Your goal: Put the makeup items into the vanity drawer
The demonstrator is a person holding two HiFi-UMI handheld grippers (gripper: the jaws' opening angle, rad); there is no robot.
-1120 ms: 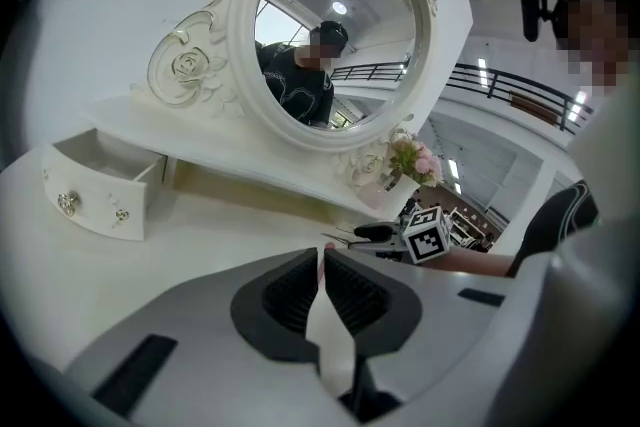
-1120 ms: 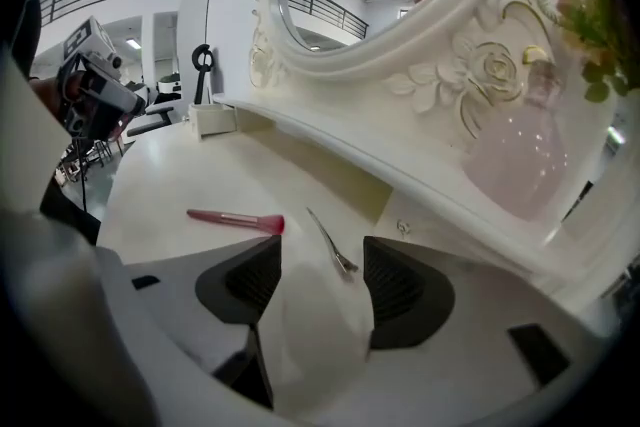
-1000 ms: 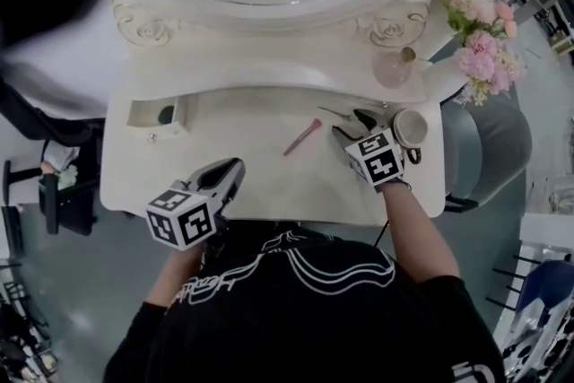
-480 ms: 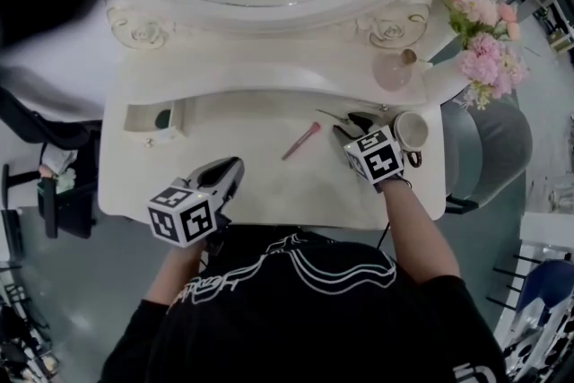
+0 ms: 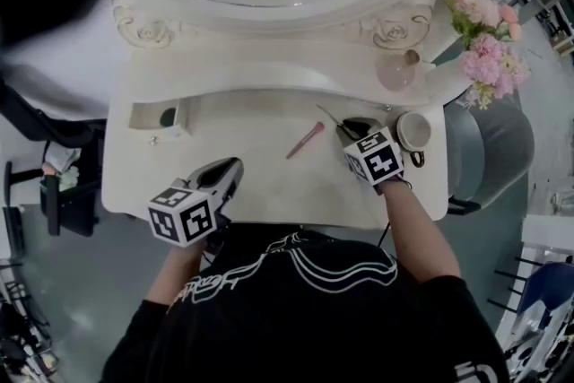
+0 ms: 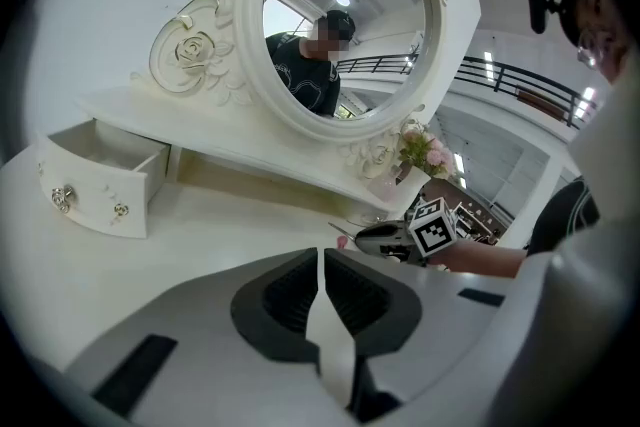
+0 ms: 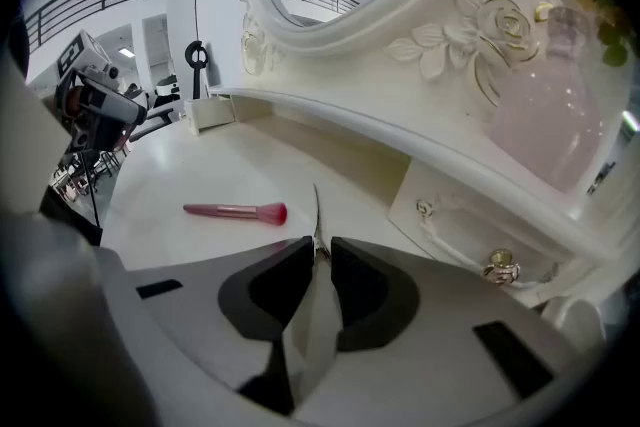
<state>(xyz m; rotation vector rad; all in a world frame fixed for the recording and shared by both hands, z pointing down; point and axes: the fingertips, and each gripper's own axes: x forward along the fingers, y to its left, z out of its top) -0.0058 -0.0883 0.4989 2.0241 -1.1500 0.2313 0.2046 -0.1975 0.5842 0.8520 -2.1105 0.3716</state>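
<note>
1. Right gripper [image 7: 320,250] fingers have just been closing and now pinch a thin metal tool [image 7: 314,210] at the right of the desk [image 5: 269,184].
2. Left gripper [image 6: 320,255] hovers near the desk's front edge, fingers clenched, empty.
3. Pink brush [image 5: 305,140] lies mid-desk; the drawer [image 5: 157,117] stands open at left.

Slim metal tool [image 7: 316,208] partly hidden (inside right gripper [image 7: 321,247]).

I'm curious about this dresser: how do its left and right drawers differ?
The left drawer is pulled out and open; the right drawer is pushed shut. The left drawer stands at the vanity's left end; the right drawer sits under the shelf bearing the pink bottle. Both are white with two small knobs.
</note>
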